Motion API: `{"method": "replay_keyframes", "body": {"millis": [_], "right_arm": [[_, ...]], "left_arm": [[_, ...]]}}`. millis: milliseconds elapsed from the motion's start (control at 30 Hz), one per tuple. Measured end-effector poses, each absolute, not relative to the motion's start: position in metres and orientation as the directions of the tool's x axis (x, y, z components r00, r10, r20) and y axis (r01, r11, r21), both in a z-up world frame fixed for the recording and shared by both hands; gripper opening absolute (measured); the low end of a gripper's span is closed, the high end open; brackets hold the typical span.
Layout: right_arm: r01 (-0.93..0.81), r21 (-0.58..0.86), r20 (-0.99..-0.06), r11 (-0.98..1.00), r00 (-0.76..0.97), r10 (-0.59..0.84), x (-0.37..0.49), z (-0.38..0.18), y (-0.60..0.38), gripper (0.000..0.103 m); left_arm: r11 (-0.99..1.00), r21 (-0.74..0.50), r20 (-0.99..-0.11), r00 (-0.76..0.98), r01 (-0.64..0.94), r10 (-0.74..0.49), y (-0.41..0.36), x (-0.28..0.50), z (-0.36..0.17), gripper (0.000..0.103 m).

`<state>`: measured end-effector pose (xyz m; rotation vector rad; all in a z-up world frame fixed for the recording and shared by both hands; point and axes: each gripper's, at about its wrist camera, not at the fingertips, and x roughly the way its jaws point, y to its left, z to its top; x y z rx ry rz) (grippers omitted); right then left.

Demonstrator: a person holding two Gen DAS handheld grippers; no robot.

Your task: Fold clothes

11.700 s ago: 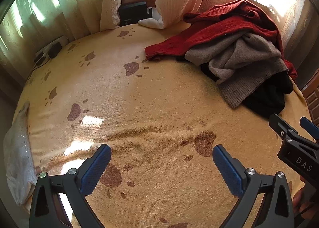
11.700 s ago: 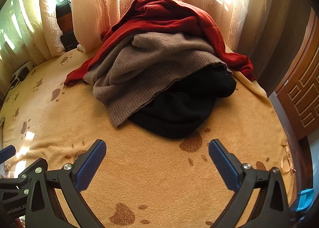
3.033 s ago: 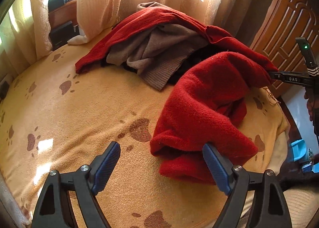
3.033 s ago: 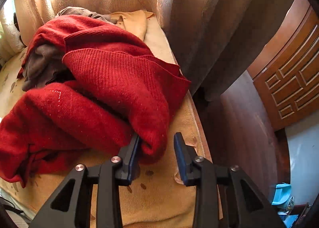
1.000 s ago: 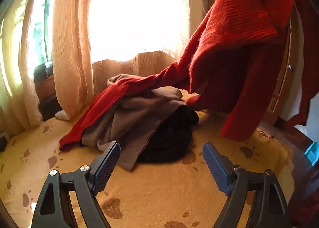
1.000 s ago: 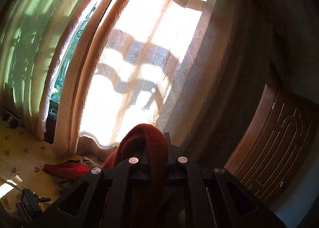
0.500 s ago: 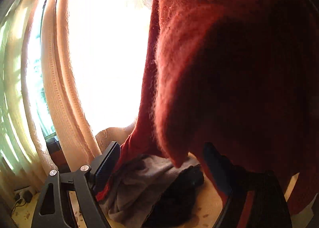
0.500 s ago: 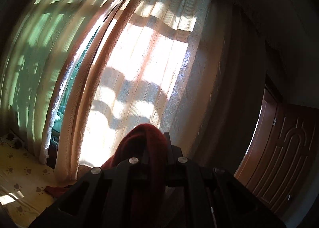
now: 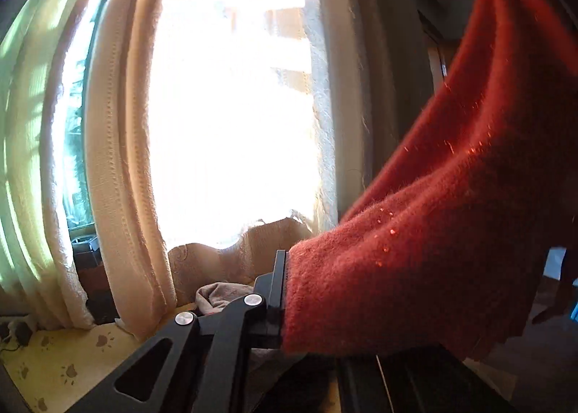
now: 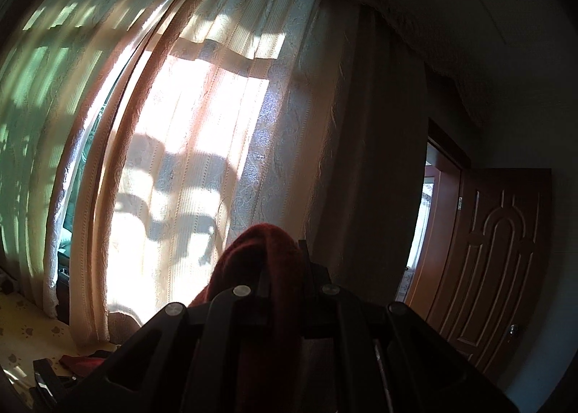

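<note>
A: A second ago the left gripper point(image 9: 285, 299) was wide open over the bed, and the red sweater point(image 9: 433, 232) hung off to its side. Now its fingers point(image 9: 279, 290) have shut on the fuzzy edge of the sweater.

B: And the other one?

A: The right gripper point(image 10: 283, 268) stays shut on a bunch of the same red sweater point(image 10: 260, 261). That bunch pokes up between its fingers, high in the air, with the curtain point(image 10: 173, 145) far in front.

B: So where is the sweater?

A: Up off the bed, held by both. From the left fingers it runs up and away toward the right side. Below and just past the left fingers I can see a bit of the gray sweater point(image 9: 216, 299) from the pile. The yellow paw-print blanket point(image 9: 65, 366) is lower, off to the left.

B: What makes this part go well?

A: I think the two grippers should pull gently apart so the sweater hangs flat. They should hold tight, because fuzzy wool can slip. It should stay above the pile so it does not catch. I cannot tell which part each one holds, so a look first would help.
</note>
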<state>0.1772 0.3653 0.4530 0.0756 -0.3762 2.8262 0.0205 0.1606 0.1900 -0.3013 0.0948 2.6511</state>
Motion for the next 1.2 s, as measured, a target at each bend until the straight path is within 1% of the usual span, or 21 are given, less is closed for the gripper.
{"method": "replay_keyframes", "body": {"millis": [100,167,400,467,600,733,800,900,1000,1100,1167,1200], "right_arm": [[-0.292,-0.203,0.100,-0.935,-0.956,0.277,0.183,0.444,0.378,0.010],[-0.279,-0.186,0.117,-0.942,-0.958,0.261,0.186,0.441,0.381,0.010],[-0.202,-0.165,0.170,-0.965,-0.970,0.173,0.195,0.428,0.379,0.010],[-0.163,-0.158,0.180,-0.974,-0.974,0.134,0.198,0.423,0.377,0.010],[-0.048,-0.141,0.174,-0.989,-0.985,0.023,0.202,0.408,0.372,0.010],[0.075,-0.141,0.129,-0.987,-0.987,-0.093,0.199,0.390,0.359,0.010],[0.149,-0.130,0.098,-0.980,-0.982,-0.163,0.196,0.382,0.354,0.010],[0.278,-0.068,0.054,-0.958,-0.958,-0.282,0.194,0.376,0.354,0.010],[0.369,-0.040,0.017,-0.929,-0.929,-0.370,0.187,0.370,0.350,0.010],[0.423,-0.022,-0.075,-0.906,-0.904,-0.421,0.163,0.353,0.340,0.010],[0.456,0.034,-0.183,-0.889,-0.872,-0.454,0.132,0.332,0.333,0.010],[0.466,0.070,-0.247,-0.882,-0.849,-0.468,0.113,0.317,0.327,0.010]], "left_arm": [[-0.917,-0.099,-0.137,-0.907,-0.387,0.398,0.107,0.018,0.237,0.004],[-0.928,-0.128,-0.072,-0.930,-0.350,0.361,0.080,0.023,0.265,0.004],[-0.977,-0.083,0.187,-0.966,-0.198,0.180,0.019,0.088,0.343,0.004],[-0.988,-0.062,0.243,-0.962,-0.144,0.125,0.006,0.112,0.356,0.004],[-0.999,-0.022,0.321,-0.947,-0.029,0.020,-0.025,0.168,0.376,0.004],[-0.997,0.018,0.336,-0.940,0.073,-0.063,-0.040,0.224,0.385,0.004],[-0.992,0.033,0.312,-0.944,0.123,-0.107,-0.052,0.230,0.386,0.004],[-0.980,0.057,0.270,-0.948,0.191,-0.169,-0.064,0.248,0.395,0.004],[-0.961,0.106,0.233,-0.946,0.256,-0.227,-0.071,0.264,0.399,0.004],[-0.930,0.185,0.194,-0.940,0.317,-0.282,-0.072,0.259,0.394,0.004],[-0.931,0.206,0.127,-0.951,0.302,-0.281,-0.081,0.240,0.379,0.004],[-0.939,0.200,0.067,-0.960,0.278,-0.270,-0.090,0.222,0.367,0.004]]}}
